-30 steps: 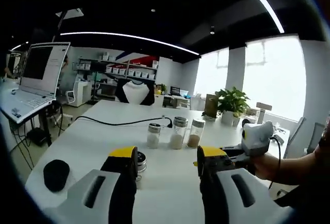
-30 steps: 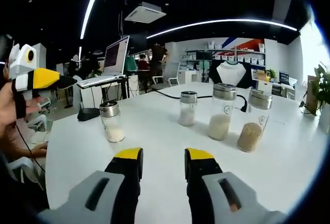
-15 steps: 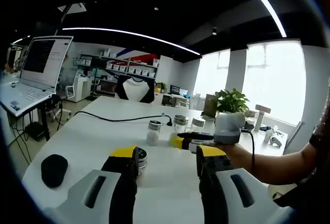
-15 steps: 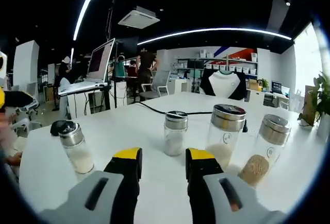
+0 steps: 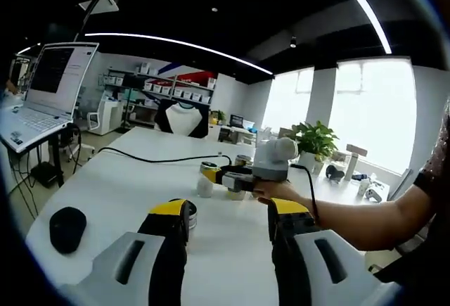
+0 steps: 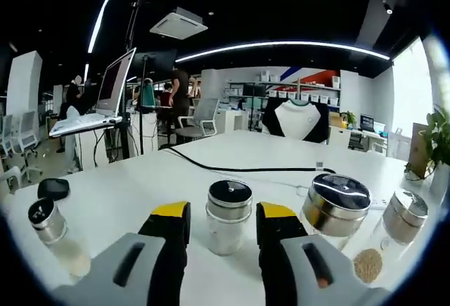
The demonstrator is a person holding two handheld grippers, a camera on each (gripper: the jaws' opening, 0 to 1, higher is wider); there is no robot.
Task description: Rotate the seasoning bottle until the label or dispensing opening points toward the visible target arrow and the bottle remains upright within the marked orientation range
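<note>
Both views low over shared table (image 5: 105, 186)

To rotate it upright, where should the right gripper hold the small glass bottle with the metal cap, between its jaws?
Grip the small glass seasoning bottle on its straight round body below the steel cap, right gripper level from the near side, one jaw per flank.

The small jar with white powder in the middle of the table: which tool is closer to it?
Right. The right tool has the small jar between its open jaws; the left tool sits well back, near another jar.
</note>
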